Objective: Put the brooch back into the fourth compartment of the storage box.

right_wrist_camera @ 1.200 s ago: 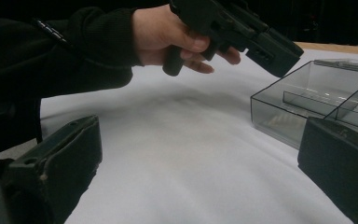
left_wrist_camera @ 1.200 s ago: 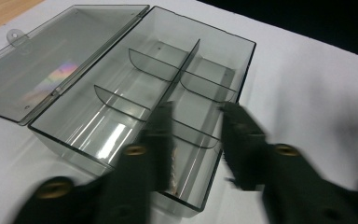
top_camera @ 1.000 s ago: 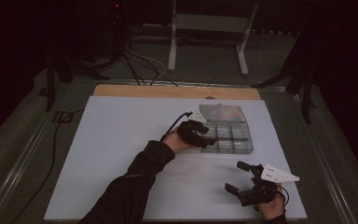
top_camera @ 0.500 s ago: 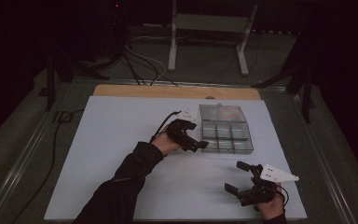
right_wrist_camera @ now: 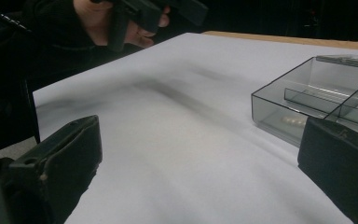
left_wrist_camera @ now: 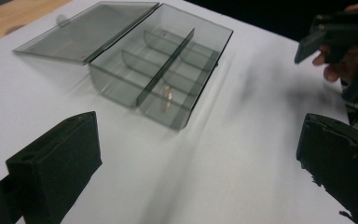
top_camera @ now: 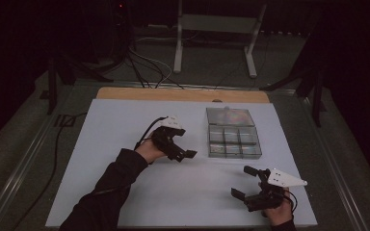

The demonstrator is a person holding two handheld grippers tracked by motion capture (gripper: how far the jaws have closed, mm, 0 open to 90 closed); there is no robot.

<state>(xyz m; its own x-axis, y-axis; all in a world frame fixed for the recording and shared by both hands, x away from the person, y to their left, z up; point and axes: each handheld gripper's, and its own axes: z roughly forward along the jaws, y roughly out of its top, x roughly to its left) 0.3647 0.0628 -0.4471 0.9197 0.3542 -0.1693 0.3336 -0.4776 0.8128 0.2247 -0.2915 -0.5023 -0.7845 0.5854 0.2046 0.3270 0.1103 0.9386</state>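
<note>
White tabletop (top_camera: pixel 125 192): clear compartment box (top_camera: pixel 233 139), lid open, likely light, rigid, slippery; grip a side wall. Left gripper (top_camera: pixel 185 155) and right gripper (top_camera: pixel 244 182) gape empty.

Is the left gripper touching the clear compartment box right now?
Apart. The high view shows the left gripper short of the clear compartment box, white mat between; its jaws stand open, empty.

Left tool (top_camera: pixel 185 153) gapes empty beside the clear box (top_camera: pixel 233 138).

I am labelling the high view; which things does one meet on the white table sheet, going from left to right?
Left black tongs → clear smoky plastic compartment box with its lid open → right black tongs with grey three-cornered plate.
</note>
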